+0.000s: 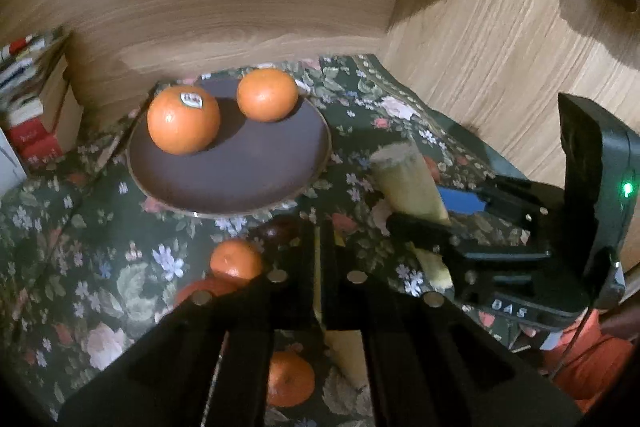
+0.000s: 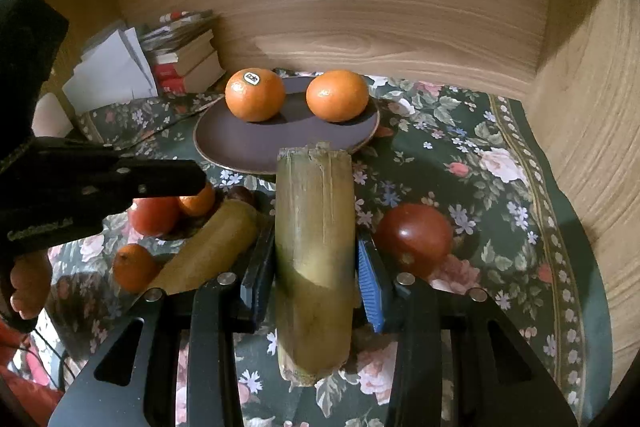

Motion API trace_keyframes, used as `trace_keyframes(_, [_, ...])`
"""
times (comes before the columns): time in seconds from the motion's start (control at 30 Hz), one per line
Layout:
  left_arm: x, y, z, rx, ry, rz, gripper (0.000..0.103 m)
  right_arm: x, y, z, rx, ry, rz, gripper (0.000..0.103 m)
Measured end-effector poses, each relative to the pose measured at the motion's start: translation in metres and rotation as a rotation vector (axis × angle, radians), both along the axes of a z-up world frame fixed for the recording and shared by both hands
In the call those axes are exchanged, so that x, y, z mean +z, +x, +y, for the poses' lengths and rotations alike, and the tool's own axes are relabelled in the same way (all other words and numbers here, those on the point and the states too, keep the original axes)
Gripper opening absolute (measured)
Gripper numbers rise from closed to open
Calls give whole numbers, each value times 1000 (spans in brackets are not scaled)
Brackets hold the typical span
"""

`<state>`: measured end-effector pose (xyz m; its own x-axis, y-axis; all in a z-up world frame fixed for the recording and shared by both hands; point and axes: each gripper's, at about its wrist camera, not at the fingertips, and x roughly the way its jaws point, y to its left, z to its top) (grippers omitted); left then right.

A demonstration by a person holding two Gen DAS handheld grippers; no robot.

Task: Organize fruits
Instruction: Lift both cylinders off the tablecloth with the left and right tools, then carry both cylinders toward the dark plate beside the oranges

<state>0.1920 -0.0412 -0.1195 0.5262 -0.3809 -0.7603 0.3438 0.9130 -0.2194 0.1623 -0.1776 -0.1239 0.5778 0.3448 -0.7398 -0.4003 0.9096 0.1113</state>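
Observation:
A dark plate [image 1: 240,179] [image 2: 248,147] on the floral cloth bears two oranges: one with a sticker [image 1: 182,123] [image 2: 254,99] and a plain one [image 1: 267,95] [image 2: 337,95]. My right gripper [image 2: 314,237] [image 1: 420,207] is shut on a yellow-green stalk piece [image 2: 314,207] [image 1: 404,175], held just in front of the plate. My left gripper [image 1: 319,227] [image 2: 196,181] is shut with nothing in it, hovering over loose fruit: small oranges [image 1: 234,259] [image 2: 134,267], a red tomato [image 2: 154,213] and a second stalk piece [image 2: 212,247].
A dark red tomato [image 2: 414,239] lies to the right of the held stalk. Stacked books [image 2: 184,59] and white papers [image 2: 112,67] stand at the back left. Wooden walls [image 2: 400,7] close in the back and right. A hand [image 2: 30,283] grips the left tool.

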Motion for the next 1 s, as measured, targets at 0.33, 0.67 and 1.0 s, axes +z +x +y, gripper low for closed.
trace_keyframes(0.33, [-39,-6,-19,-5,59,92,46,6,-4,-19,-42,12,-12,35])
trace_keyframes(0.67, [-50,-8,-45,-50,163,28,37,3,-6,-20,-32,25,-9,35])
trace_keyframes(1.0, [-5,7,-29,-25,99,-37,34,15,1,-25,-46,32,-45,35])
